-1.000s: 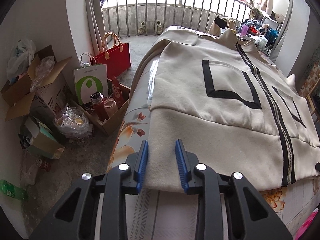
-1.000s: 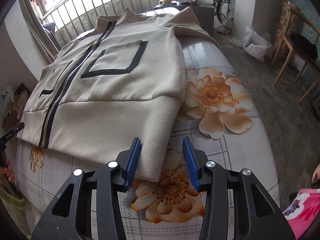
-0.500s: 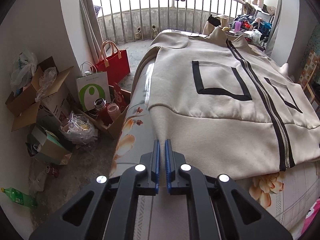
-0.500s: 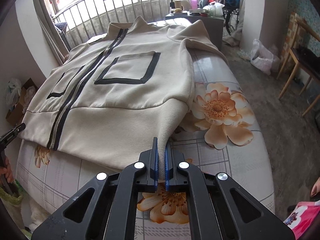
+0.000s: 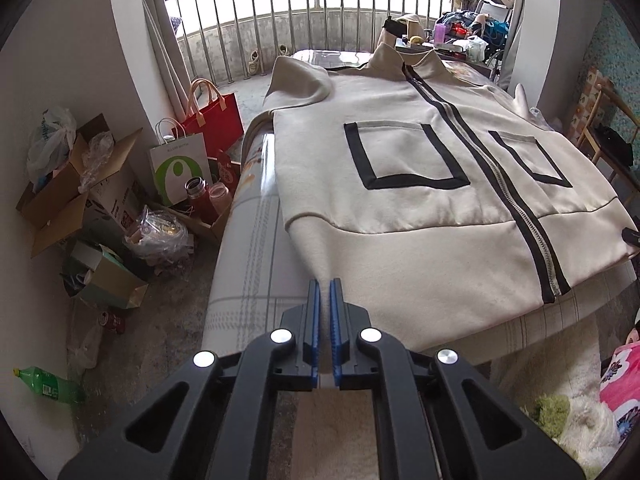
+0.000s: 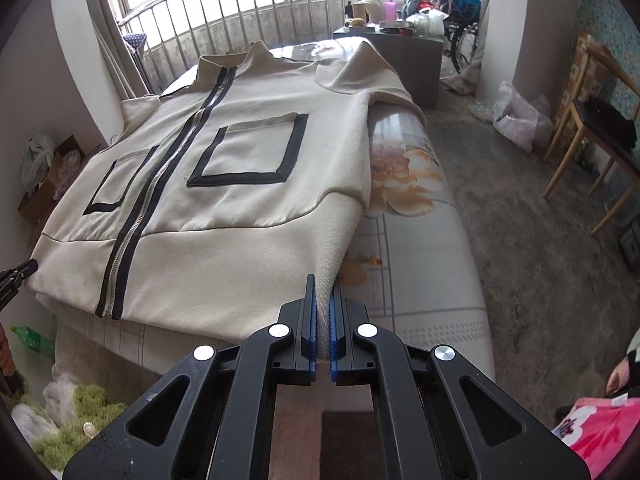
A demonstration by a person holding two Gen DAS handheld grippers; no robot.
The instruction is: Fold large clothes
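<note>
Both grippers (image 5: 324, 284) (image 6: 322, 280) pinching jacket (image 5: 420, 208) hem, bed (image 6: 432, 280)

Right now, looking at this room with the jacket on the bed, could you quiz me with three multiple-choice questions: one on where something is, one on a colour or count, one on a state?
1. Where do the left tongs grip the jacket?
A. collar
B. bottom hem corner
C. chest pocket

2. How many black-outlined pockets does the jacket front show?
A. one
B. two
C. four

3. The jacket's zipper is:
A. closed
B. fully open
C. missing

Answers: 1 B, cloth of the hem corner sits between the blue pads. 2 B, one pocket lies on each side of the zipper. 3 A, both front halves meet along the zipper.
</note>
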